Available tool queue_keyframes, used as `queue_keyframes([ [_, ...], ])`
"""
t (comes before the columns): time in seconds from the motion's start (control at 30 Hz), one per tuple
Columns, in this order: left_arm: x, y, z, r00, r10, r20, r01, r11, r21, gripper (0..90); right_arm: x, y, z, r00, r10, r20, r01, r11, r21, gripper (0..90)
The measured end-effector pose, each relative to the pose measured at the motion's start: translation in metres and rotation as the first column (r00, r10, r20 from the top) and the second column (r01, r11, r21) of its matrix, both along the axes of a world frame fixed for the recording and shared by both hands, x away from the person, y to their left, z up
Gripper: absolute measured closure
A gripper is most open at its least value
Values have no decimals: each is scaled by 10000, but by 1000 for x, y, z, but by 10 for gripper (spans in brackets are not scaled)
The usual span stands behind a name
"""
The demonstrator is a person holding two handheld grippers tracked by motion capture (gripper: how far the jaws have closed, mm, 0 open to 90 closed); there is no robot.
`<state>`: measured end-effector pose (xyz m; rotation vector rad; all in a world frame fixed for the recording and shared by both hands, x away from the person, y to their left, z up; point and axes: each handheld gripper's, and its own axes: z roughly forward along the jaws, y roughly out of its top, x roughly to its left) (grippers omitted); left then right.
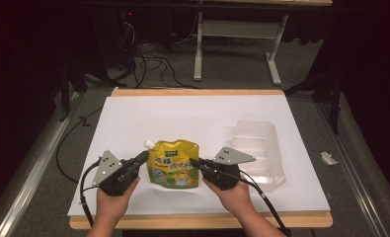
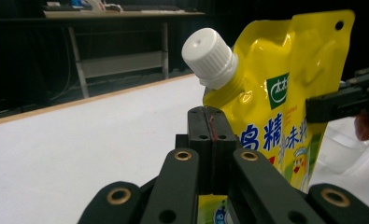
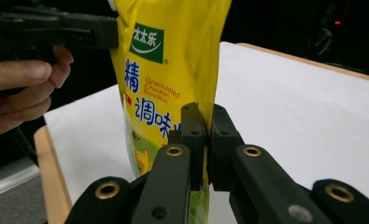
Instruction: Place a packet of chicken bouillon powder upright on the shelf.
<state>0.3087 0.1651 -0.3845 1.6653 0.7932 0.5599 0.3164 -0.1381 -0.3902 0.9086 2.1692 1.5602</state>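
1. The left tool (image 1: 144,158), held in the person's left hand (image 1: 114,201), has its two black jaws pressed together on the left edge of a yellow pouch (image 1: 175,165). In the left gripper view the jaws meet with the pouch's thin edge pinched between them.
2. The right tool (image 1: 194,162), held in the right hand (image 1: 238,196), is clamped on the pouch's right edge. In the right gripper view the yellow film runs down between the two closed jaws.
3. The pouch stands upright between the two tools, over the near middle of the white table (image 1: 148,111). Whether its base touches the table cannot be told.
4. A white screw cap (image 2: 209,57) sits on a slanted spout at the pouch's upper left corner, as seen from above. The front carries a green logo, blue Chinese characters and the words "Granulated Chicken Bouillon".
5. A small punched hole (image 2: 339,24) sits in the pouch's top corner, opposite the cap.
6. A clear plastic tray (image 1: 259,150) lies on the table to the right of the pouch, just behind the right tool.
7. Beyond the table's far edge, cables (image 1: 153,61) lie on a grey floor.
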Motion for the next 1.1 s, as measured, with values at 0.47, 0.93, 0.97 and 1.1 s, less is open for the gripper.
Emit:
queue_keyframes([
  [0.47, 9, -28, -14, 9985, -505, -207, 511, 9982, 305, 900, -12, -31, -10, 9983, -578, 50, 579, 9982, -166, 882],
  [0.93, 4, -35, -13, 9965, -831, -66, 833, 9960, 337, 900, -15, -38, -19, 9972, 435, -611, -413, 9985, 356, 627],
  [0.97, 4, -34, -13, 9966, -819, -86, 821, 9961, 319, 900, -14, -36, -20, 9969, 482, -619, -463, 9984, 310, 609],
  [1.1, 4, -32, -14, 9967, -799, -145, 802, 9965, 220, 900, -6, -29, -21, 9941, 668, -858, -644, 9974, 308, 589],
])
